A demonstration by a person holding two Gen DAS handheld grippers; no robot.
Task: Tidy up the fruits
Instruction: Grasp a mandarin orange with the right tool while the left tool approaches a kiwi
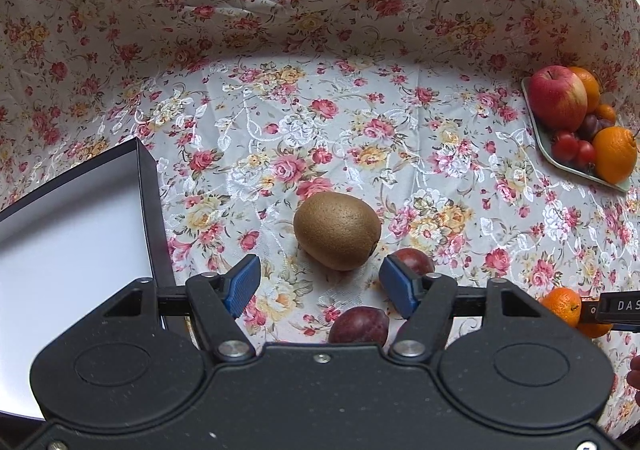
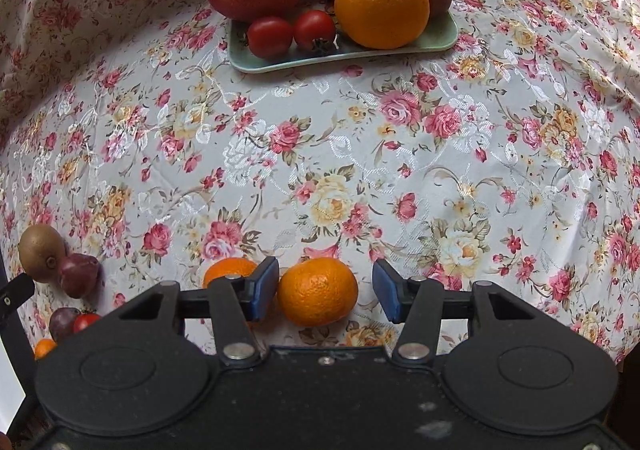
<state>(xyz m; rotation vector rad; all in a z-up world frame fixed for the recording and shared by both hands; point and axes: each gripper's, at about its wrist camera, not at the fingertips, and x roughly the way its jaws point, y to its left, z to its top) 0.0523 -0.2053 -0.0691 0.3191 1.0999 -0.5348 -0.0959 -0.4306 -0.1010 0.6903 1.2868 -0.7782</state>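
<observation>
Three letters, "DAS", are the only legible writing, printed on a black part cut off at the right edge of the left wrist view; the rest of the word is out of frame.

Left to right in the left wrist view: a black-walled box [image 1: 150,206] with a white floor is cropped by the left edge. The left tool [image 1: 320,286] is released, jaws spread wide, gripping nothing. A kiwi [image 1: 337,230] lies on the floral-clothed surface [image 1: 280,122] just ahead of the gap. One dark plum [image 1: 416,261] is partly hidden behind the right pad; a second plum [image 1: 359,325] is half covered by the tool body. A mandarin [image 1: 562,305] is partly masked by the lettered part. A pale green tray [image 1: 544,138] at far right carries an apple [image 1: 558,97], oranges and small tomatoes, and its far side is cropped.

In the right wrist view, the right tool [image 2: 326,290] is likewise released. An orange mandarin [image 2: 317,291] sits between its blue pads, touching or nearly touching the left pad and clear of the right. Another mandarin [image 2: 228,270] is largely hidden behind the left finger.
</observation>
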